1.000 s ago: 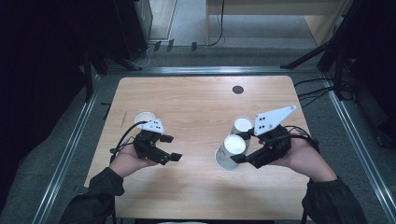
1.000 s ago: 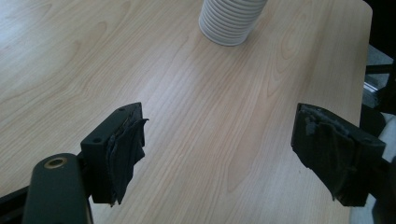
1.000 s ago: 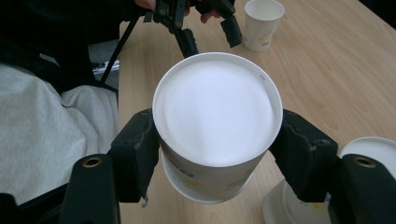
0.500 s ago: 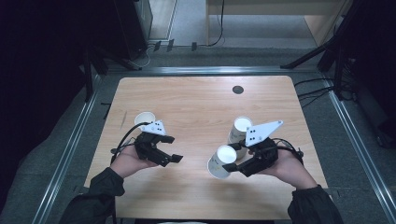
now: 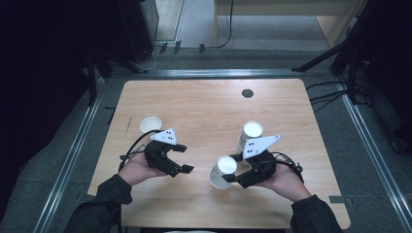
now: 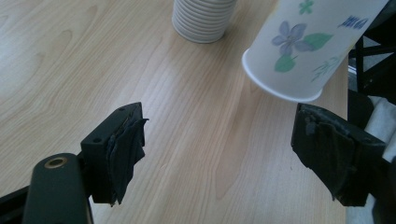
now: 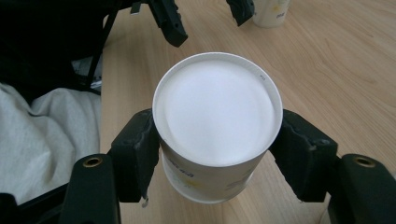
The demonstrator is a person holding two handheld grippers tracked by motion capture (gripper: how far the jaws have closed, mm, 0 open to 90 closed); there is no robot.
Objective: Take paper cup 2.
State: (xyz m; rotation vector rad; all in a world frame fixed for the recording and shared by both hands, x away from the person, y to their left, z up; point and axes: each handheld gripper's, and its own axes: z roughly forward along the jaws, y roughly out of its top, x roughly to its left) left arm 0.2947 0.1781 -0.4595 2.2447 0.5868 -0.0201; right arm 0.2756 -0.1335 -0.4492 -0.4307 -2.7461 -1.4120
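Right hand-held gripper (image 5: 232, 175) grasps an upside-down paper cup (image 5: 222, 172), pads pressed on both sides of its wall, in the near-right part of the bench (image 5: 204, 104). In the right gripper view the cup (image 7: 215, 122) sits tilted between the jaws, base toward the camera. Cup stack (image 5: 249, 136) stands just behind it, near but apart. Left hand-held gripper (image 5: 180, 159) is released, jaws wide with bare bench between them; lone cup (image 5: 150, 125) stands behind it near the left edge. Open bench between the two grippers and across the whole far half; near edge is close under both hands. Versus a second ago: right gripper and cup have come nearer the front edge and lower, away from the stack; left gripper unchanged.
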